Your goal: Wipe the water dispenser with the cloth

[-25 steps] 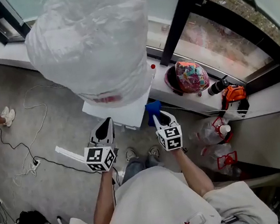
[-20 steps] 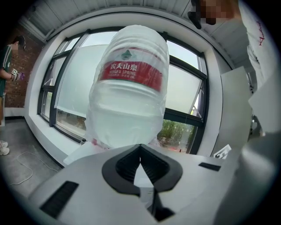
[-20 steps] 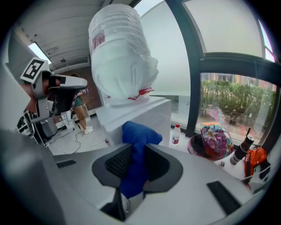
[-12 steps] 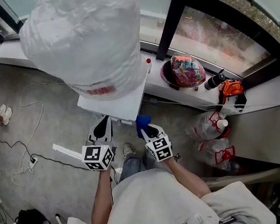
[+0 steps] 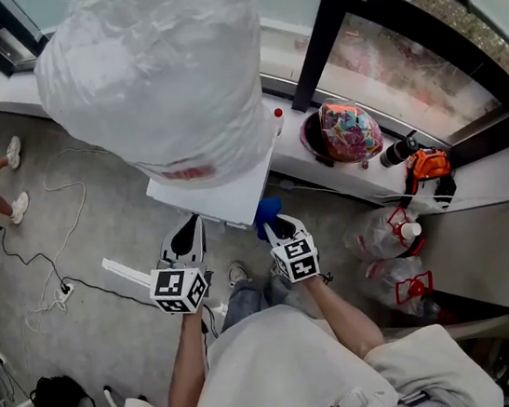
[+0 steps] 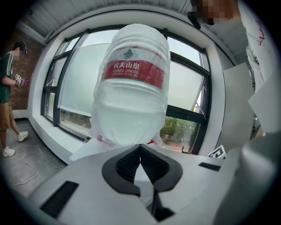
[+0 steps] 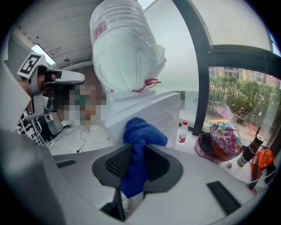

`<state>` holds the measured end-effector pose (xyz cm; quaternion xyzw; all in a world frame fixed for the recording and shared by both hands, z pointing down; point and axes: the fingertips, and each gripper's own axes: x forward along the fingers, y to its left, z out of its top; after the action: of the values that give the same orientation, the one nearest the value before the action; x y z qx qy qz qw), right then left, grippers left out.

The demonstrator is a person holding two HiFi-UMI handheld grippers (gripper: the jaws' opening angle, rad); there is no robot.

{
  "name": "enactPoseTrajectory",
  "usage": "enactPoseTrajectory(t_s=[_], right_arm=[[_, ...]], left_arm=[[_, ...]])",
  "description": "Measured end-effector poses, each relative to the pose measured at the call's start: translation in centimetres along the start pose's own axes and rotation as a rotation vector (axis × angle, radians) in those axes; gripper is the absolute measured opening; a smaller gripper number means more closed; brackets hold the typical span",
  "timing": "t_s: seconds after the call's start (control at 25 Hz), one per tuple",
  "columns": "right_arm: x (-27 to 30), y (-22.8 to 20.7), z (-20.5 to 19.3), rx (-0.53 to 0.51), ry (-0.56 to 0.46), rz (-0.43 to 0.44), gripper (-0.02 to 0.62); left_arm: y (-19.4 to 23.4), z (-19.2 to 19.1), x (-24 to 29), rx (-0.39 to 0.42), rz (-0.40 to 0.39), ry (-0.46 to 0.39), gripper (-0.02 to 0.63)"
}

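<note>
The blue cloth is pinched in the right tongs, which are clamped down on it, with a bunched end sticking up past the tips. It's held right up by the white body of the water dispenser, near a front corner; actual contact can't be made out. The left tongs are closed tip to tip with nothing caught in them, pointed at the plastic-wrapped bottle on top.

A blue cloth is shown clamped between the jaws of the right gripper, its bunched end near the white water dispenser. A plastic-wrapped bottle is seated on top of the dispenser. A colourful helmet is seen at right.
</note>
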<state>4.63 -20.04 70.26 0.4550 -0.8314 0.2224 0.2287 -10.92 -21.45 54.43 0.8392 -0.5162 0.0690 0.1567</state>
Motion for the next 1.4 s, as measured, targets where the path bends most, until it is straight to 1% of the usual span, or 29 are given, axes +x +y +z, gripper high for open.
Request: enactPoseTrajectory(t_s=[0.24, 0.4, 0.6, 0.76, 0.92, 1.16, 1.28, 1.4], right_arm=[[1.9, -4.4, 3.9, -0.026, -0.045, -0.047, 0.089], [3.7, -8.5, 7.2, -0.043, -0.065, -0.082, 0.089], [6.3, -13.4, 10.5, -0.052, -0.064, -0.12, 0.089], [7.6, -16.0, 12.5, -0.046, -0.068, -0.143, 0.089], [7.8, -16.4, 12.8, -0.04, -0.073, -0.148, 0.089], [6.2, -15.0, 11.8, -0.032, -0.08, -0.129, 0.089], [4.7, -13.3, 9.9, -0.025, -0.068, -0.122, 0.089], [3.2, -10.1, 6.2, -0.012, -0.038, -0.099, 0.089]], left_arm=[[0.6, 0.4, -0.3, 0.006, 0.02, -0.001, 0.011], [1.2, 0.9, 0.1, 0.006, 0.037, 0.008, 0.011], [1.9, 1.5, 0.8, 0.01, 0.053, 0.019, 0.011], [2.1, 1.7, 1.4, 0.006, 0.063, 0.02, 0.011], [2.2, 1.5, 1.5, 0.002, 0.065, 0.023, 0.011], [1.9, 1.9, 1.4, 0.009, 0.046, 0.02, 0.011], [1.5, 1.9, 1.4, 0.011, 0.032, 0.012, 0.011], [0.9, 1.6, 0.9, 0.012, 0.016, 0.0, 0.011]])
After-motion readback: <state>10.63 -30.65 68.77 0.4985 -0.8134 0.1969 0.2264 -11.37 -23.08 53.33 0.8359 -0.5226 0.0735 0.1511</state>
